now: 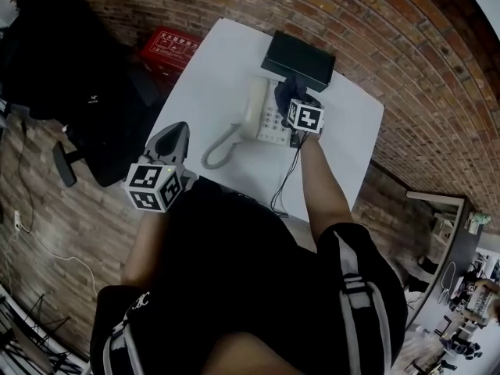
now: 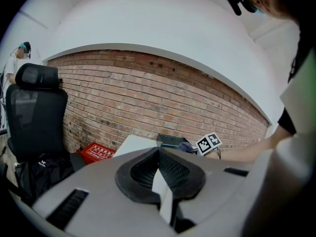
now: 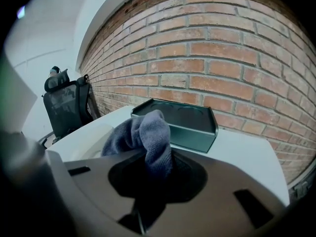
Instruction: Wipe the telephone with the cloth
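Cloth (image 3: 142, 131) was up and in play: the right gripper (image 1: 298, 105) had its jaws clamped on the bunched blue-grey fabric, poised over the one-o'clock corner of the telephone (image 1: 264, 120), which sat mid-table (image 1: 226, 53) with a dark tray (image 1: 301, 58) just beyond it at twelve. The left gripper (image 1: 176, 134) hung back at seven o'clock off the table's edge, jaws together on nothing. My read was that wiping was under way. To do it well, the loose fold should be pressed flat on the keypad (image 1: 275, 122) and drawn in slow, overlapping strokes toward six, with light pressure so the phone would not skid or the handset (image 1: 251, 104) lift. Writing? A red box (image 1: 173, 42) at ten o'clock carried white lettering, too small to read.
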Demonstrator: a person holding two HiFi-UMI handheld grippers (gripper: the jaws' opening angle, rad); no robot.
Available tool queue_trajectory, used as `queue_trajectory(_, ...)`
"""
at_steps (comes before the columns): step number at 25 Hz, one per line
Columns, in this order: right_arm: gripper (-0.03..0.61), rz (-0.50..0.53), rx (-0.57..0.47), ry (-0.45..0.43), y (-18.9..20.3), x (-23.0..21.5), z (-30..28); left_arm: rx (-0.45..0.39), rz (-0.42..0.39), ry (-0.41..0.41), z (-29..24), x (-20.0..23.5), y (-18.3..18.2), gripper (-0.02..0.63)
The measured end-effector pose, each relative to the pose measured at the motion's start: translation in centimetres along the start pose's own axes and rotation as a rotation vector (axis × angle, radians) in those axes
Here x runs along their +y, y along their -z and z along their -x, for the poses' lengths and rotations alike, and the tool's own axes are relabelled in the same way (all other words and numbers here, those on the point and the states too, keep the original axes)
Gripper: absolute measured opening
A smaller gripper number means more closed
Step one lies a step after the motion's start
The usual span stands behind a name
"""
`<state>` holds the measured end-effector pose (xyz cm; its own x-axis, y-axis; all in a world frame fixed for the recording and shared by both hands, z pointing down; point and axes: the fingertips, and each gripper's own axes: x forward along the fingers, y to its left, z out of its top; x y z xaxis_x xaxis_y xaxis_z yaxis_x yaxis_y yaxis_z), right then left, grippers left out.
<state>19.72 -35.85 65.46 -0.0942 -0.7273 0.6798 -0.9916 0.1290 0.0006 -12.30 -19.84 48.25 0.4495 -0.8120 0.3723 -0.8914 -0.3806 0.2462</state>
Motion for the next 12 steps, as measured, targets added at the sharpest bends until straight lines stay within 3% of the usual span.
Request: queue_trajectory(12,0.046,0.047,-0.067,-0.088,4.7,2.1,2.4,0.019,-0.002,0.023,-0.9,-1.3,0.6,-0.004)
